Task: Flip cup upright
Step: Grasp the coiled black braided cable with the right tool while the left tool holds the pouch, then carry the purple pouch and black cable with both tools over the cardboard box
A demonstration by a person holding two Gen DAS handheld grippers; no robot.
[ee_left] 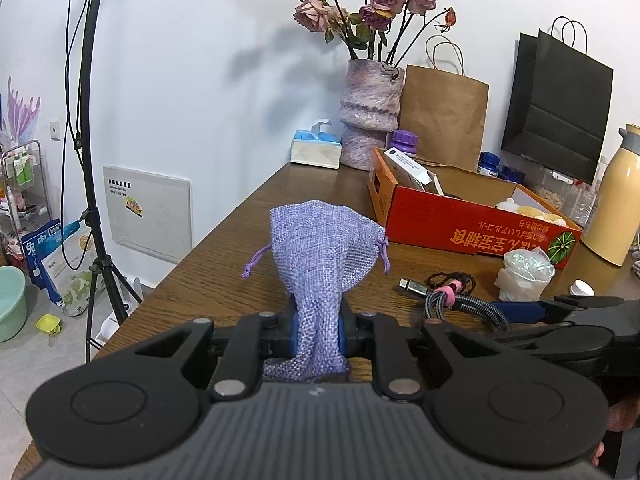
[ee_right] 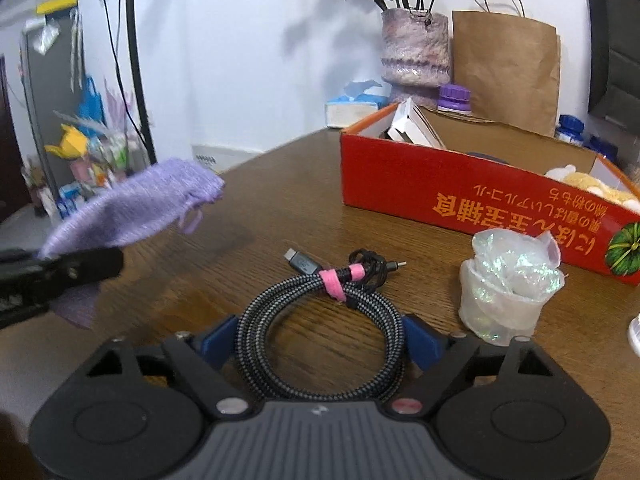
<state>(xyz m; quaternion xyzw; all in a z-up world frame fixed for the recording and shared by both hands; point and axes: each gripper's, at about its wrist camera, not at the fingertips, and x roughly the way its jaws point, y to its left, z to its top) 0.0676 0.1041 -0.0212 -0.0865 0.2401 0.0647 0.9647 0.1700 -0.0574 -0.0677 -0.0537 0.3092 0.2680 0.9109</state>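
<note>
My left gripper (ee_left: pixel 318 334) is shut on a purple mesh drawstring bag (ee_left: pixel 320 248), which stands up from its blue pads above the wooden table (ee_left: pixel 224 280). My right gripper (ee_right: pixel 320 340) straddles a coiled braided cable (ee_right: pixel 320 336) tied with a pink strap, and its blue pads touch the coil's two sides. A translucent cup (ee_right: pixel 508 296) stuffed with iridescent film stands on the table to the right of the cable, clear of both grippers. The bag (ee_right: pixel 132 208) shows blurred at the left of the right wrist view.
A red cardboard box (ee_right: pixel 460 184) with loose items sits behind the cable. A vase of dried roses (ee_left: pixel 370 116), a tissue box (ee_left: pixel 316 152), paper bags (ee_left: pixel 444 116) and a cream flask (ee_left: pixel 616 196) line the back. The table's left edge drops to the floor beside a light stand (ee_left: pixel 90 208).
</note>
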